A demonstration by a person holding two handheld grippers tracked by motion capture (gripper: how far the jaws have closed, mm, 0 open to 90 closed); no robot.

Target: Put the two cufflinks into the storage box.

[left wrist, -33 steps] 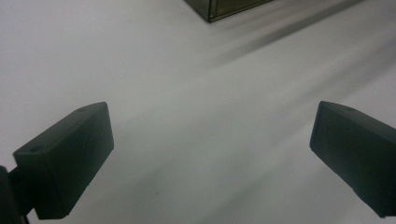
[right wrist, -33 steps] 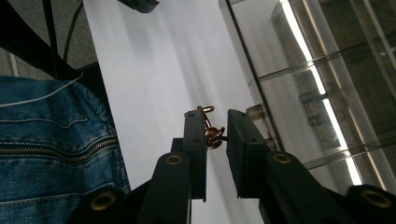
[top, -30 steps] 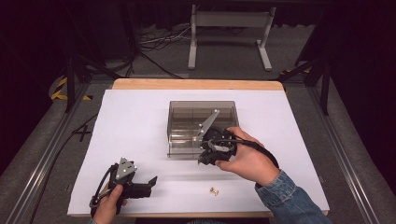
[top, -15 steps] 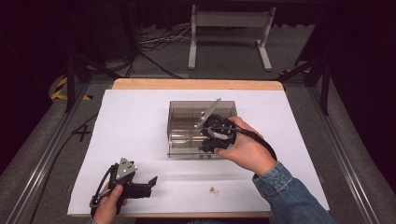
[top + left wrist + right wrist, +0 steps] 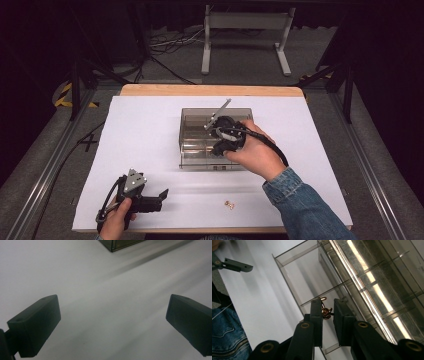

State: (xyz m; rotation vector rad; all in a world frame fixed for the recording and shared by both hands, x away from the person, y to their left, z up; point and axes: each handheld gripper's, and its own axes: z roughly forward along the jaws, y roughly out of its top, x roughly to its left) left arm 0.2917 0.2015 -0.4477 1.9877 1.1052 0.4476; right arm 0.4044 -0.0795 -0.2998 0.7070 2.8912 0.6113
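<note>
Carrying a small gold earring (image 5: 325,312) clamped between its jaws, the right claw (image 5: 327,315) hangs over the clear compartmented organizer box (image 5: 192,150) at the middle of the desk (image 5: 150,125). Doing this step well probably means lowering the piece squarely into 1 cell, clear of the thin dividers, before letting go. The nearest compartments look empty; contents of the others cannot be made out through the glare. A 2nd gold piece (image 5: 229,204) lies on the desk near the front edge. The left claw (image 5: 162,196), jaws apart and empty, rests low over the white surface.
</note>
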